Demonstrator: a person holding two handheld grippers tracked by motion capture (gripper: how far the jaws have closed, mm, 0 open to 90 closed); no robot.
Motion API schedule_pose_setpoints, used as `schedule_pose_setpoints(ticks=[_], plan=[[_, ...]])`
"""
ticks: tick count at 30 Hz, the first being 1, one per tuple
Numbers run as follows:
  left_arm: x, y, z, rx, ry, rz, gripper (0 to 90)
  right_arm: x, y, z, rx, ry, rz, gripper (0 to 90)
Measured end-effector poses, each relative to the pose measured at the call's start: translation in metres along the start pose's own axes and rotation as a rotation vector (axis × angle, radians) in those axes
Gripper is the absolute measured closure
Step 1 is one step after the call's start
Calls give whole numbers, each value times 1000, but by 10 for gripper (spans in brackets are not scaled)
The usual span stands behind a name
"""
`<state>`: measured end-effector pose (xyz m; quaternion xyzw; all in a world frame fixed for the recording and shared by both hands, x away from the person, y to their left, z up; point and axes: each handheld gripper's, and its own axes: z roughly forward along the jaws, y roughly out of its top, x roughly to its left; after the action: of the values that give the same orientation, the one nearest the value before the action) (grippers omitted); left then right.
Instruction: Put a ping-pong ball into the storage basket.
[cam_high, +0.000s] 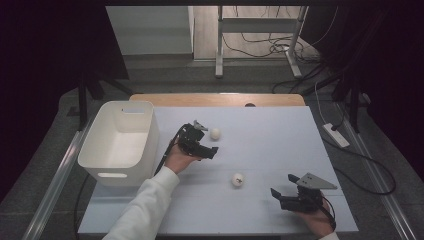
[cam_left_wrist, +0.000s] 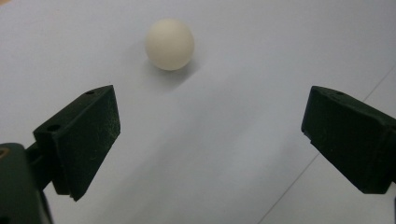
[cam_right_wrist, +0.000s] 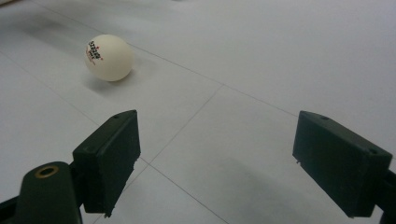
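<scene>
High view shows a pale table (cam_high: 280, 125) with two white ping-pong balls on it and a white bin (cam_high: 125, 142) standing at its left edge. The left gripper (cam_high: 207, 142) hovers near the middle of the table, its jaws spread wide and holding nothing; the plain ball (cam_high: 215, 133) lies just beyond its tips, close but apart. Left gripper view has that same plain ball (cam_left_wrist: 169, 44) resting on the surface ahead of the two parted jaws, nearer the left one, not between them. The right gripper (cam_high: 284, 186) sits near the front right of the table, jaws likewise released and empty. The printed ball (cam_high: 237, 179) lies to its left, near but not touching. Right gripper view places this printed ball (cam_right_wrist: 109, 57) ahead and left of the open jaws, its red and black lettering facing the camera
</scene>
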<state>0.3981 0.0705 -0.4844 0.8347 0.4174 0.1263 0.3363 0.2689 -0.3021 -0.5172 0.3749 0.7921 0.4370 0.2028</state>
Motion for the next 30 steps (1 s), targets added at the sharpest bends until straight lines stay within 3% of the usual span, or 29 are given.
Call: schedule_pose_setpoints(ticks=[13,18,20,24,30], plan=[[3,8,14,18,10,11,58,-1,0,0,-4,1,2,148],[6,10,18,15,-1,-7,60,-1,0,0,-4,1,2,147],[9,12,21,6,-30,-40,60,-1,-1,0,-3,0,2,148],[10,16,26,13,1,-22,61,-1,0,0,-3,0,3,148],[13,19,30,11,7,-26,62,-1,-1,-1,-3,0,2,148]])
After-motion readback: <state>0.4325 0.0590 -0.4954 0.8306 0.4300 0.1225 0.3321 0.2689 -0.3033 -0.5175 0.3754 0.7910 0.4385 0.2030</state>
